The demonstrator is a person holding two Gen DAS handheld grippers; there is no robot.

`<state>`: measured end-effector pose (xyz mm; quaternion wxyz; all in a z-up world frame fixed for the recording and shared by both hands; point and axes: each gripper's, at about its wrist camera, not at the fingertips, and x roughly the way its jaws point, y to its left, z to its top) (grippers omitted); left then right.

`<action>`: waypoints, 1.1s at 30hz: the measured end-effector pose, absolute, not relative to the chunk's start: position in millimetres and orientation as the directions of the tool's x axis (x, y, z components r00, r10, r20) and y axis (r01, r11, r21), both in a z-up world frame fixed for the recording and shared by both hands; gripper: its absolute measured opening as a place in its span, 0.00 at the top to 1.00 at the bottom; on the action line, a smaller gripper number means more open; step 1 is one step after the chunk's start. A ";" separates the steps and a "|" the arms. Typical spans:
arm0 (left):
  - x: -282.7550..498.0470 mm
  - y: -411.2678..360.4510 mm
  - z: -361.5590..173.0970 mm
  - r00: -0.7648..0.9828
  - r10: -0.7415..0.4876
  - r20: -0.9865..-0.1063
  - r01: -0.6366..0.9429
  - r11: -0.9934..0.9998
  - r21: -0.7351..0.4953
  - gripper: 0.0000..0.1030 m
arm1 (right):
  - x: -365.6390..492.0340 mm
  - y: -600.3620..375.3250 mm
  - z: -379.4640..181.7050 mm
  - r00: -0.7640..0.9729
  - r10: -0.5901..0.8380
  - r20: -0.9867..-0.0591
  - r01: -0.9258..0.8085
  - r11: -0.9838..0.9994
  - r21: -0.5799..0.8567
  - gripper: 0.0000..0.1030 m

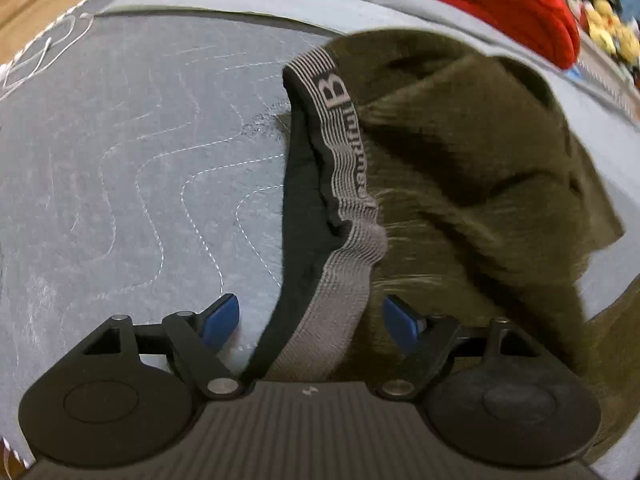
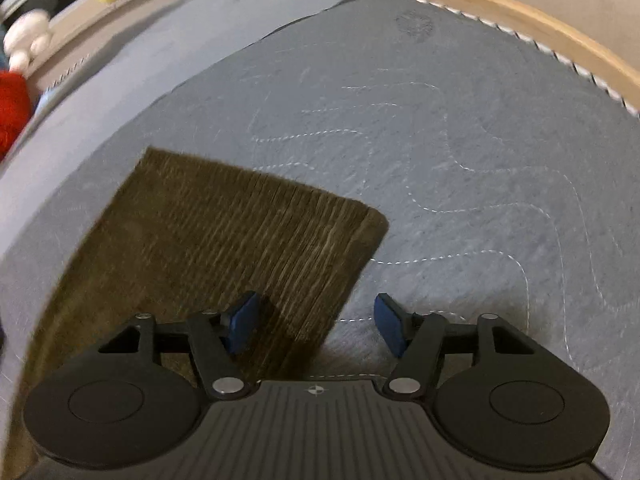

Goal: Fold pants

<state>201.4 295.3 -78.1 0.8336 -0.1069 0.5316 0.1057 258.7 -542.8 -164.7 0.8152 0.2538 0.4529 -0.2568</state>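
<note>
The pants (image 1: 460,152) lie on a grey quilted blanket (image 1: 120,168) that covers the work surface. They are olive-brown, with a ribbed, corduroy-like cloth. In the left wrist view the waist end is rumpled, and the grey striped waistband (image 1: 344,184) runs between the blue pads of the left gripper (image 1: 311,322). The jaws stand wide apart and the pads do not press on the band. In the right wrist view one leg end (image 2: 256,232) lies flat, with its hem toward the far side. The right gripper (image 2: 316,326) is also spread open; its left pad is over the cloth and its right pad over the bare blanket, so it straddles the side edge of the leg.

The cloth looks soft, light and limp, so it will probably sag and wrinkle when lifted. The elastic waistband seems the firmest place to take hold at one end, and the doubled hem edge at the other.
</note>
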 end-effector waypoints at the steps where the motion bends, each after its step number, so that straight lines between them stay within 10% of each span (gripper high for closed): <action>1: 203.3 293.5 -83.5 0.405 0.066 -0.912 -0.265 0.963 -0.048 0.19 | 261.1 -538.0 -165.8 0.457 -0.207 -0.865 0.631 0.761 0.152 0.32; 4: 205.0 293.0 -96.7 0.379 0.048 -0.924 -0.241 0.969 -0.048 0.18 | 265.6 -529.0 -167.8 0.466 -0.238 -0.852 0.607 0.787 0.112 0.31; 9: 211.0 278.4 -118.6 0.304 0.020 -0.953 -0.178 0.983 -0.036 0.17 | 260.0 -534.0 -158.1 0.526 -0.234 -0.818 0.573 0.808 0.136 0.92; 18: 202.2 269.0 -90.7 0.332 0.037 -0.943 -0.118 0.993 -0.003 0.68 | 216.7 -557.3 -105.0 0.547 -0.346 -0.762 0.692 0.699 0.179 0.94; 33: 124.0 311.1 -52.2 0.352 -0.001 -0.936 -0.073 0.997 -0.028 0.67 | 91.2 -574.0 -131.1 0.232 -0.061 -0.971 0.754 0.642 0.140 0.88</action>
